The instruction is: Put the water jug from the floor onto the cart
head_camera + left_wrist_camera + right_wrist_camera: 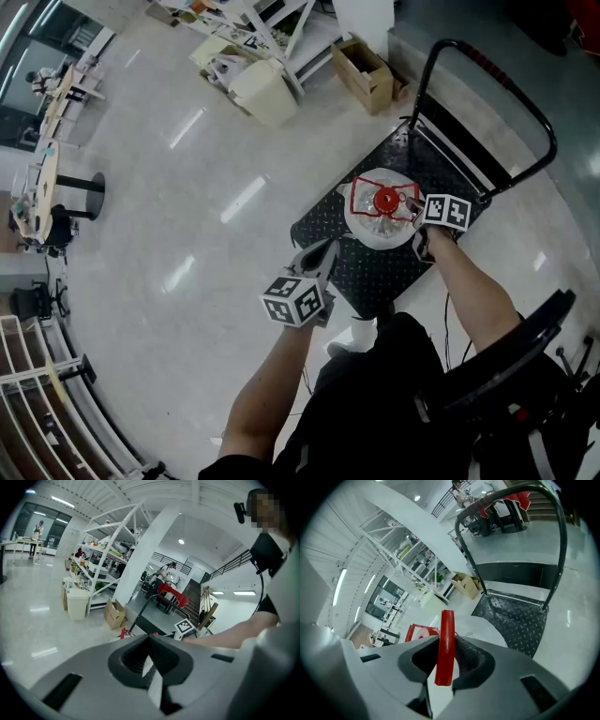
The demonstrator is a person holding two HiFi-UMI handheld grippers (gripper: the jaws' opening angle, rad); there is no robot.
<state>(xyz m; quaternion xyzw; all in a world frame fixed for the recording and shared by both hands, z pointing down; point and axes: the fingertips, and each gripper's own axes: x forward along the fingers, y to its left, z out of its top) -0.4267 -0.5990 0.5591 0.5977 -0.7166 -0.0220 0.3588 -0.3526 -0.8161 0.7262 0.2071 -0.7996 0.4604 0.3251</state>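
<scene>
The clear water jug with a red cap stands upright on the cart's black tread-plate deck. My right gripper is above the jug's right side, shut on the jug's red carry handle; the red bar runs upright between the pads. The jug's shoulder and the deck show beyond the jaws. My left gripper hangs just left of the jug, apart from it, over the deck's near-left edge. Its jaws meet at the tips with nothing between them.
The cart's black push bar rises at the far end of the deck. A cardboard box, a white bin and white shelving stand beyond the cart. A black chair is at my right, close to my body.
</scene>
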